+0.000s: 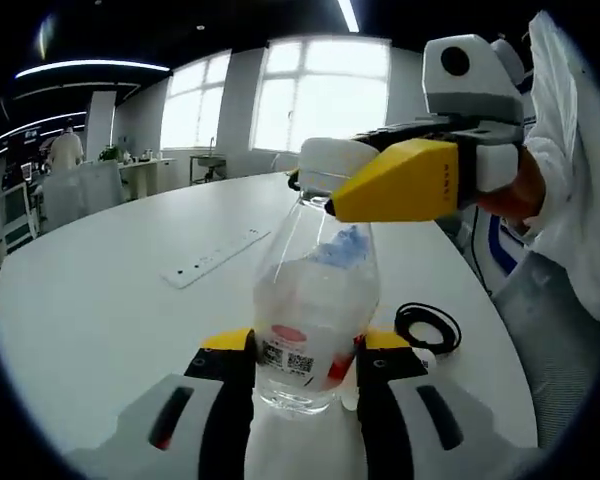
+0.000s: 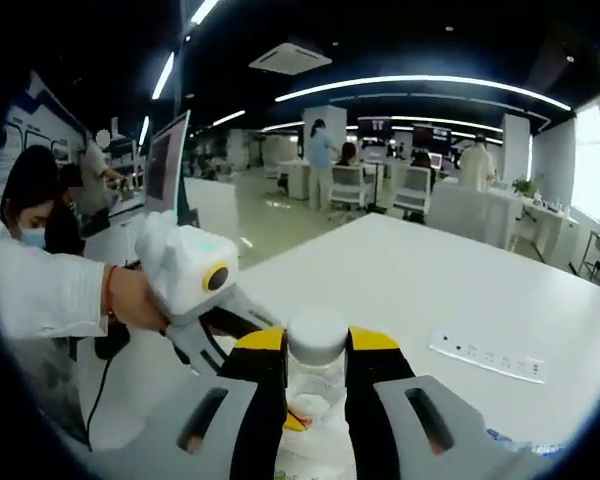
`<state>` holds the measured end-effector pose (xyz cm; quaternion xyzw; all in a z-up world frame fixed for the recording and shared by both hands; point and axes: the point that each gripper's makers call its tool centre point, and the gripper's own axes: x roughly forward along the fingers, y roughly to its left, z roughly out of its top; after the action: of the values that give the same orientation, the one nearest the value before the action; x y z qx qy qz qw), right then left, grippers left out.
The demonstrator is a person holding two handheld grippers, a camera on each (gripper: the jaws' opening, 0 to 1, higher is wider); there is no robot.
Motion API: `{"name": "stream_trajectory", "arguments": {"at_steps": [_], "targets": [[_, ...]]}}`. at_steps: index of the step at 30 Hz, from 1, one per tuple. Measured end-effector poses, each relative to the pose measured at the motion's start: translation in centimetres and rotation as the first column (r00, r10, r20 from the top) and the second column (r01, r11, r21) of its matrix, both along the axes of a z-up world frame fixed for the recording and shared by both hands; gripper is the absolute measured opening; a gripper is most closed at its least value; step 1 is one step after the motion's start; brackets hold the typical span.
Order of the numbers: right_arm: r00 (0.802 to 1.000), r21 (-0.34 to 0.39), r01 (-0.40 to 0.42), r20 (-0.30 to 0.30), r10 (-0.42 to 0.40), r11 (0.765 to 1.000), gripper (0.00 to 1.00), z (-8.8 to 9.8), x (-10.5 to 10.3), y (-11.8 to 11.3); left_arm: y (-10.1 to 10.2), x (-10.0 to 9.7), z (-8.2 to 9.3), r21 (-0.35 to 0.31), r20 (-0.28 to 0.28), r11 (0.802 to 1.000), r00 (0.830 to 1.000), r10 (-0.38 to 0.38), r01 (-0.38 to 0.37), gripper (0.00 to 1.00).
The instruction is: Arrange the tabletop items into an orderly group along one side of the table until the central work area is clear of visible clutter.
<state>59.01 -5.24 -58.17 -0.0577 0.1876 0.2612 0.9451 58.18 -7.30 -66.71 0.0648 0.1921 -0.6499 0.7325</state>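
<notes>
White table; power strip; coiled cable.

No text can be read in either view. The clear bottle carries a label with a red oval mark and a QR code beside it, its lettering too small to make out. Small raised lettering on the yellow jaw of the right gripper is blurred.

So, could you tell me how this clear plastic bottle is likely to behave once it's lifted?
The bottle looks nearly empty, so probably light. Its thin clear wall may flex between the left gripper jaws. Tall and narrow, it could tip easily when set down.
</notes>
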Motion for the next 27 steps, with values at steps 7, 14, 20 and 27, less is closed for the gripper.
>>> {"name": "stream_trajectory", "arguments": {"at_steps": [7,14,20,27], "targets": [[1.0,-0.008,0.015,-0.022,-0.015,1.0,0.19,-1.0,0.4,-0.2,-0.1,-0.1,-0.9,0.001,-0.025,1.0,1.0,-0.004,0.004,0.39],[0.999,-0.018,0.018,-0.045,-0.019,1.0,0.19,-1.9,0.4,0.0,0.2,0.0,-1.8,0.014,-0.041,1.0,0.999,-0.006,0.006,0.39],[0.998,-0.042,0.019,-0.059,-0.022,0.999,0.19,-2.6,0.3,0.3,0.3,-0.3,-2.5,0.021,-0.055,1.0,0.998,-0.013,0.014,0.39],[0.998,-0.044,0.025,-0.064,-0.028,0.999,0.19,-2.8,0.4,0.3,0.3,-0.4,-2.6,0.01,-0.068,1.0,0.998,-0.011,0.012,0.4]]}}
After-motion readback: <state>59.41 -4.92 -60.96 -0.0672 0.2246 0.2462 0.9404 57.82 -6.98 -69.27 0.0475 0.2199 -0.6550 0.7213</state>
